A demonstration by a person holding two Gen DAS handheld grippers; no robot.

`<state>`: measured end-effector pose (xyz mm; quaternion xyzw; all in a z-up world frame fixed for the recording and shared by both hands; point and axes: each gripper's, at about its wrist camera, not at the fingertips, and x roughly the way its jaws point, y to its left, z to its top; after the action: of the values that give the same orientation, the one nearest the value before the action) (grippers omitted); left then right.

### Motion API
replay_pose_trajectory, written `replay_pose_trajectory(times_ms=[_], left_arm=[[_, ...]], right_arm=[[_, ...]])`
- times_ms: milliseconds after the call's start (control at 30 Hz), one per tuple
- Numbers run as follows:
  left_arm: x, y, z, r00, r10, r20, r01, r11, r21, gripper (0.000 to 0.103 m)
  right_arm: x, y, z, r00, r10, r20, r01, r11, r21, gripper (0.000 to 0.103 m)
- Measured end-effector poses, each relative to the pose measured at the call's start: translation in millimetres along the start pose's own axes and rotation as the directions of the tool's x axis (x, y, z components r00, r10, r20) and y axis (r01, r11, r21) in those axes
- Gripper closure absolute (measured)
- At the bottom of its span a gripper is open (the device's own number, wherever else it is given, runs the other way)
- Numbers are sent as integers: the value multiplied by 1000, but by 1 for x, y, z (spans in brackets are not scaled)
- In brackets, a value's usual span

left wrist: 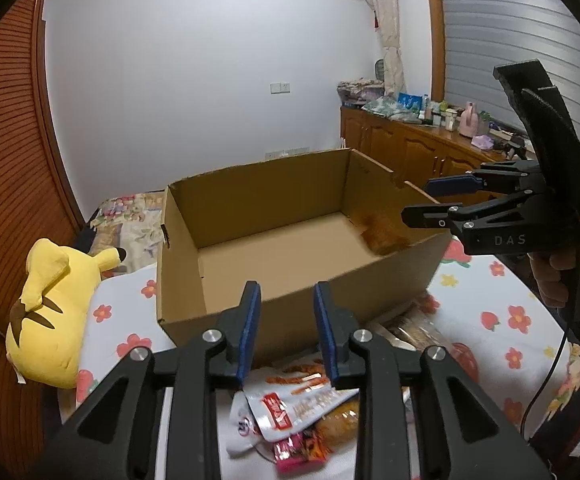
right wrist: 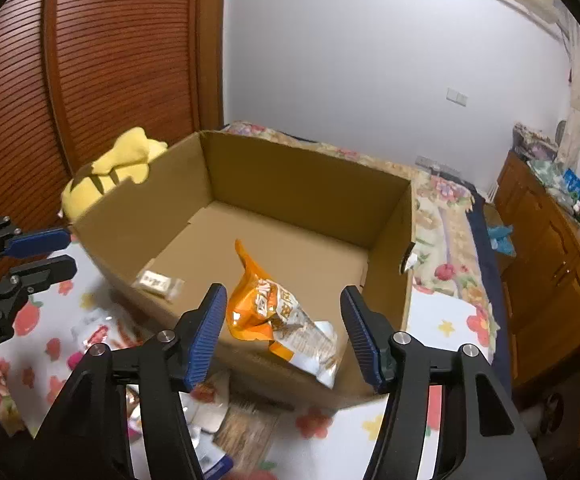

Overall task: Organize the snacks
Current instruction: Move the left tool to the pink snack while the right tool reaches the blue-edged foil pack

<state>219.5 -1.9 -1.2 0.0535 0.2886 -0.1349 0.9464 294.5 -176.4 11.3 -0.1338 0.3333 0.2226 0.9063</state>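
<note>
- Right tongs (right wrist: 284,332) gape wide, empty; orange packet (right wrist: 266,308) ahead, inside the box (right wrist: 309,184) with 1 small packet (right wrist: 158,280).
- Left tongs (left wrist: 286,332) part-open, empty; snack pile (left wrist: 297,420) below them on the bed (left wrist: 497,320) remains.

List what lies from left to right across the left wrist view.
Yellow plush toy → cardboard box → right gripper → wooden cabinet behind it.
</note>
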Motion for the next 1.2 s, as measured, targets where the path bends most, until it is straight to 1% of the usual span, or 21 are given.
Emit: replay_pose_trajectory(times_ms=[167, 333, 567, 767, 967, 1000, 1200], left_arm=[[-19, -9, -10, 1000, -12, 14, 12, 1000, 4, 75], [-34, -16, -26, 1000, -26, 17, 26, 1000, 8, 75], [-41, -20, -55, 999, -38, -9, 38, 999, -11, 71], [-31, -25, -77, 998, -48, -49, 48, 999, -17, 64], [-13, -25, -98, 994, -61, -95, 57, 997, -52, 63], [-10, -24, -102, 993, -62, -102, 56, 997, -57, 63], [-3, -22, -117, 990, -63, -124, 53, 996, -78, 63]], right_arm=[[-24, 9, -9, 1000, 6, 22, -7, 1000, 11, 42], [-44, 21, -26, 999, 20, 31, -21, 1000, 22, 42], [-55, 36, -59, 999, 40, 18, -41, 999, 36, 42], [-49, 43, -90, 997, 74, -4, -74, 995, 71, 42], [-28, 40, -118, 993, 114, -35, -108, 985, 133, 42], [-24, 41, -122, 992, 122, -41, -115, 983, 146, 44], [-12, 45, -144, 982, 176, -62, -160, 966, 204, 44]])
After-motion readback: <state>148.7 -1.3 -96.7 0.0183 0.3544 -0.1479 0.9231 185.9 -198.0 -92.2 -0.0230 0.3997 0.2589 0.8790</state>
